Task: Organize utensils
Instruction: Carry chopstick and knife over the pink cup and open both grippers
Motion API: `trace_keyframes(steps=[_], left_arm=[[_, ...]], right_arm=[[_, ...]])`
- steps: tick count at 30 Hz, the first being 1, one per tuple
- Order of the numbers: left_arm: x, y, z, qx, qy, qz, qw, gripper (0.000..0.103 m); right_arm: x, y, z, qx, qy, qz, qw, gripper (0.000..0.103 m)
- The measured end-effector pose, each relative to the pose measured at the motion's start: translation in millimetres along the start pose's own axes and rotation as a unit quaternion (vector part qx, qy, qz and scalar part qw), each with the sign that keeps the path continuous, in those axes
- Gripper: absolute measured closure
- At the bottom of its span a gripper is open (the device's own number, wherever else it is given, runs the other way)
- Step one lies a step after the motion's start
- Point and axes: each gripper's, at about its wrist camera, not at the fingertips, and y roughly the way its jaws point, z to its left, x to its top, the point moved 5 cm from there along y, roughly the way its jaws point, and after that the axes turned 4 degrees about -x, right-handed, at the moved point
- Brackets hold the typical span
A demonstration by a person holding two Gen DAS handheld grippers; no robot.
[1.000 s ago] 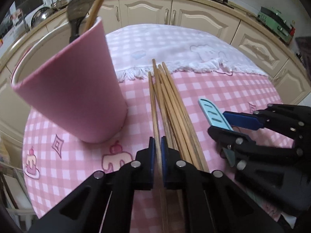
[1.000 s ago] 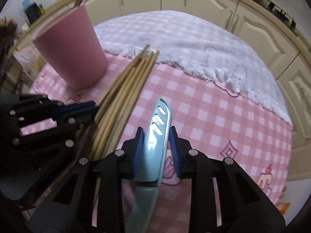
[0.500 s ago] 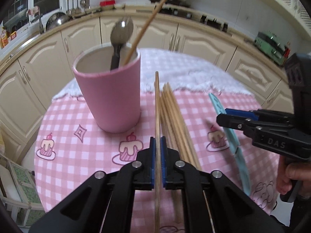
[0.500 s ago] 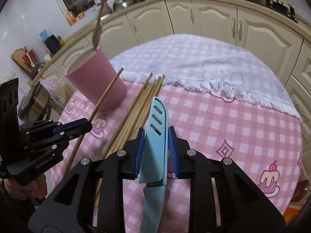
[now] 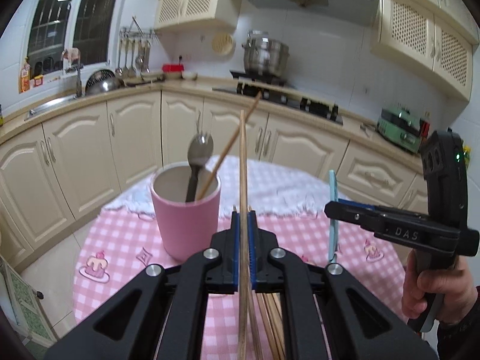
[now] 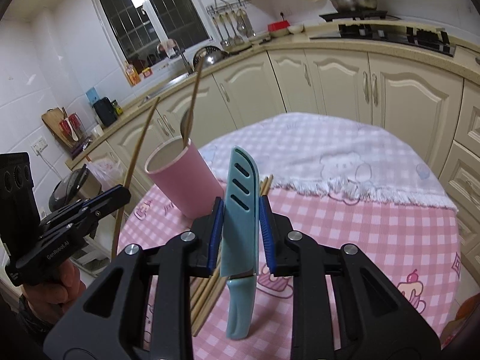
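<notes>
Upright, pale-blue sheathed knife [image 6: 241, 207]; thin wooden chopstick [image 5: 243, 210] raised.

The left gripper [image 5: 243, 250] pinches a single upright wooden chopstick [image 5: 243, 180] above the pink checked tablecloth [image 5: 120, 240], beside a pink cylindrical cup [image 5: 187, 219] holding a dark metal spoon [image 5: 198, 162].

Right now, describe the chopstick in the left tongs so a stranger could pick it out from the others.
Start at the round table with the pink checked cloth and find the pink cup on it. Left of the cup, the left tongs hold one chopstick up in the air, shut on it. The loose chopsticks lie flat on the cloth, and one more stands inside the cup.
</notes>
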Motion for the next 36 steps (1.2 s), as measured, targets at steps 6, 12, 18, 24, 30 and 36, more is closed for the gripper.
trace_keyframes(steps=[6,12,18,24,30,36], left_arm=[[23.0,-16.7,6.7,0.003,-0.011,-0.044,0.999,0.098],[45.2,-26.4,17.0,0.003,-0.028,-0.081,0.9963,0.098],[68.3,-35.1,25.8,0.004,-0.042,-0.12,0.9919,0.098],[97.0,-39.6,38.7,0.013,-0.048,-0.158,0.9861,0.098],[128.8,-38.4,51.3,0.018,-0.051,-0.199,0.9785,0.098],[150.2,-23.4,56.8,0.023,-0.042,-0.223,0.9736,0.098]], right_arm=[[18.4,-8.3,12.4,0.009,-0.013,-0.027,1.0,0.079],[38.4,-14.1,25.2,0.02,-0.027,-0.049,0.998,0.079],[65.4,-26.4,44.7,0.035,-0.057,-0.074,0.995,0.079],[101.0,-40.5,69.9,0.058,-0.085,-0.108,0.989,0.079],[132.8,-38.0,93.5,0.078,-0.105,-0.125,0.983,0.079],[148.6,-10.9,104.8,0.086,-0.104,-0.111,0.985,0.079]])
